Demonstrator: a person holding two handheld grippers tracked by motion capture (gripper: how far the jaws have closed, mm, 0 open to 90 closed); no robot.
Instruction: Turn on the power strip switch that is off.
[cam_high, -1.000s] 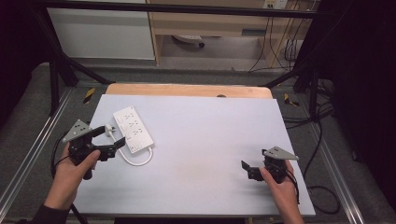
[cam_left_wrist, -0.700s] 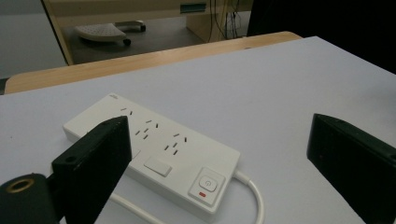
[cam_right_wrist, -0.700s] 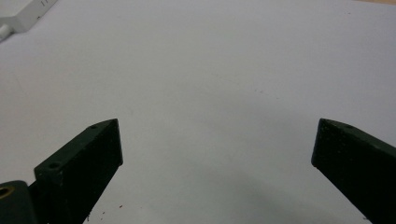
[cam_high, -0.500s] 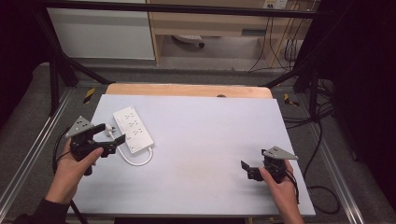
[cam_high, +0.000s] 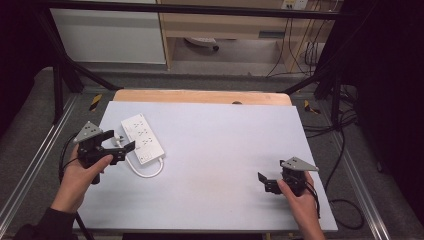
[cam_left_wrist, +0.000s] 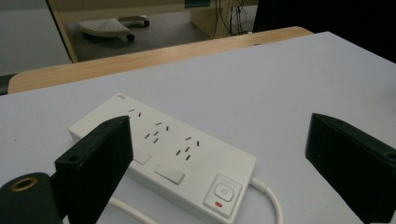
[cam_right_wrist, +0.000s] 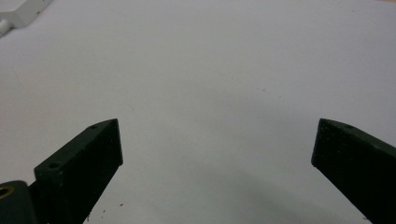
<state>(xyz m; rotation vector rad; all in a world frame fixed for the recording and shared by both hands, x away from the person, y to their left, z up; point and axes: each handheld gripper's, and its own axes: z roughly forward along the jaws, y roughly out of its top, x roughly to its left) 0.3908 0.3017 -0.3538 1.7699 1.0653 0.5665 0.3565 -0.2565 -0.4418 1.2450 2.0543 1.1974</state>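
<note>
Your left gripper (cam_high: 119, 144) has its jaws spread wide and holds nothing. In the left gripper view the white power strip (cam_left_wrist: 163, 156) lies between the two jaws and just ahead of them, flat on the table, and I cannot tell if a jaw touches it. The strip has three socket groups, two flat buttons and a power switch (cam_left_wrist: 223, 193) with a small red mark at its near end. From this end the white cable (cam_high: 149, 171) goes out and curls on the table toward you. In the high view a small white piece lies just beside the strip, near your left gripper; it is too small to name.

Your left hand (cam_high: 80, 175) comes from the bottom left and grips the handle, with the forearm pointing to the strip.

Your right gripper (cam_high: 266, 182) is also wide open and empty. It is low over the bare white table (cam_high: 225, 145), well apart from the strip, and your right hand (cam_high: 300, 197) holds it near the table's right front corner.

Behind the white surface, a wooden edge (cam_high: 200, 96) of the table shows.
</note>
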